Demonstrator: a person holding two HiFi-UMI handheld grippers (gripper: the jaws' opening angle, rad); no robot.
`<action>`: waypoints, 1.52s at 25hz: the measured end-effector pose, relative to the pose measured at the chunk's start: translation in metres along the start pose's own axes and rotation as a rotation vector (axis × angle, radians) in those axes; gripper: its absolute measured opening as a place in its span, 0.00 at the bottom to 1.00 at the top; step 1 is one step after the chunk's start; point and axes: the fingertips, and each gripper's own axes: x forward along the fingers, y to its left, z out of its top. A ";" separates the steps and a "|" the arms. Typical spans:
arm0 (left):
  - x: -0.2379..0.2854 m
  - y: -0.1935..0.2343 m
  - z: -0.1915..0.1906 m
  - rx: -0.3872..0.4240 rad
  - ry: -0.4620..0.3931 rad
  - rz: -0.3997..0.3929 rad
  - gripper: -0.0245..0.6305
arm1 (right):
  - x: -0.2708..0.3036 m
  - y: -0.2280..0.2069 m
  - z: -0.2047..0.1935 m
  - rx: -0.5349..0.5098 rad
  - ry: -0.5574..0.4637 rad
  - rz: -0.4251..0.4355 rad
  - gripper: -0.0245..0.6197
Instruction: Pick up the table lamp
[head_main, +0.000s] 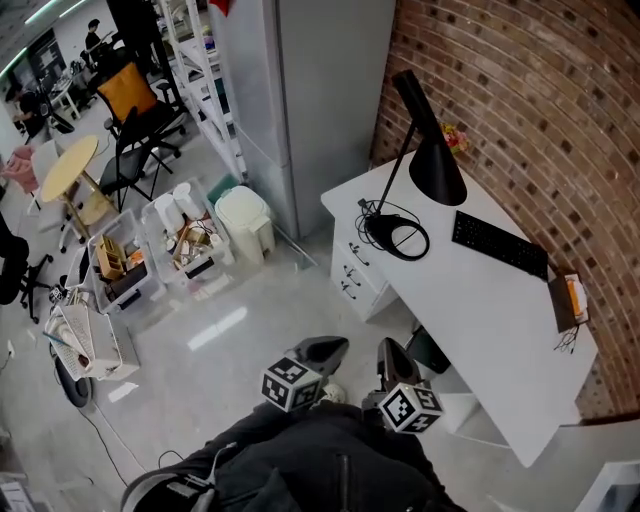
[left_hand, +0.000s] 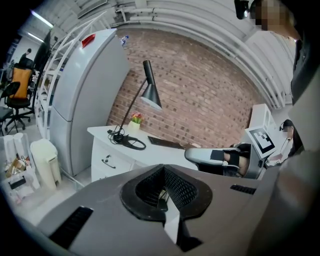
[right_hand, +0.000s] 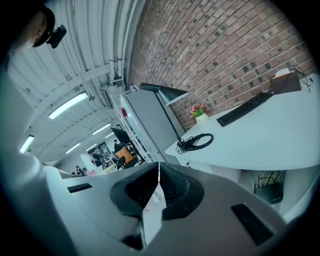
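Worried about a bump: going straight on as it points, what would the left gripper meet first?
Probably the white desk, just right of the table lamp; depth is unclear.

A person in dark clothing; just above it, the grey left gripper and right gripper bear black-and-white marker cubes and black ribbed fingers.
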 end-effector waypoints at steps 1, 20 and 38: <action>0.005 0.003 0.001 -0.004 0.002 0.003 0.05 | 0.003 -0.006 0.005 0.003 -0.009 -0.005 0.06; 0.029 0.001 0.000 -0.020 0.041 0.006 0.05 | 0.009 -0.030 0.010 0.026 0.002 -0.013 0.06; 0.102 0.089 0.084 -0.017 -0.011 -0.019 0.05 | 0.120 -0.039 0.061 -0.014 0.008 -0.028 0.06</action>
